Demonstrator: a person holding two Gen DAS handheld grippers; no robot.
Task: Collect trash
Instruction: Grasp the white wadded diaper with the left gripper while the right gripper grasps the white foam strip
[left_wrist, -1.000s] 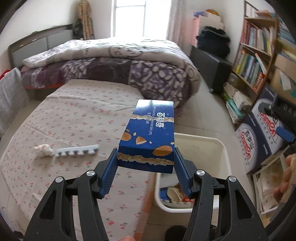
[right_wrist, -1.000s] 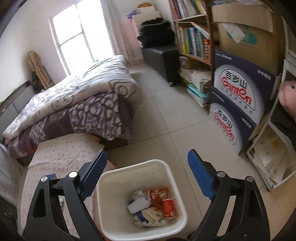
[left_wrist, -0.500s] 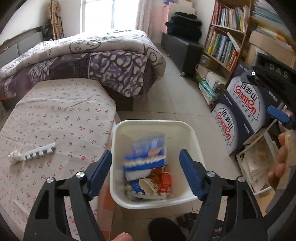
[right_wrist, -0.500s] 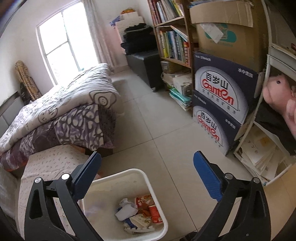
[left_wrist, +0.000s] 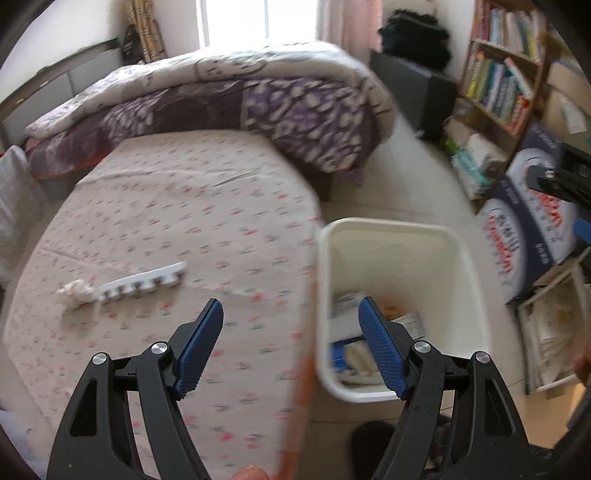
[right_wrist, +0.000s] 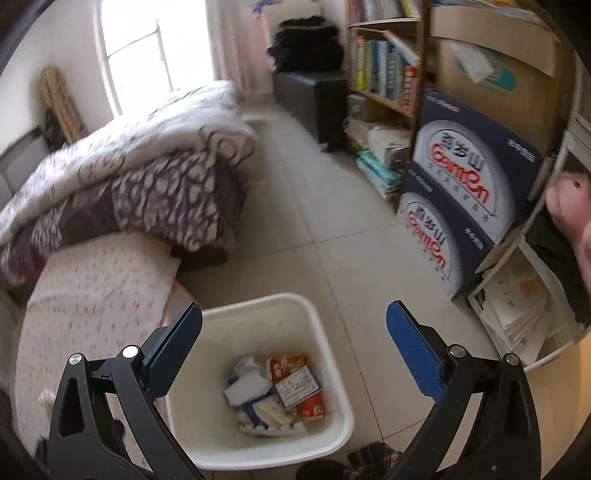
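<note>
White plastic, smooth and square-rimmed, the bin (right_wrist: 334, 435) sits on tile against the mattress (left_wrist: 155, 221), holding wrappers and a small box (right_wrist: 297, 384). Both the left gripper (left_wrist: 291, 343) and the right gripper (right_wrist: 293, 350) gape empty. Left to collect on the flowered sheet: a crumpled tissue (left_wrist: 75, 292) touching a stiff white toothed strip (left_wrist: 144, 282). The soft wad could slip from ribbed pads; the flat strip may snag fabric or be pushed away.
</note>
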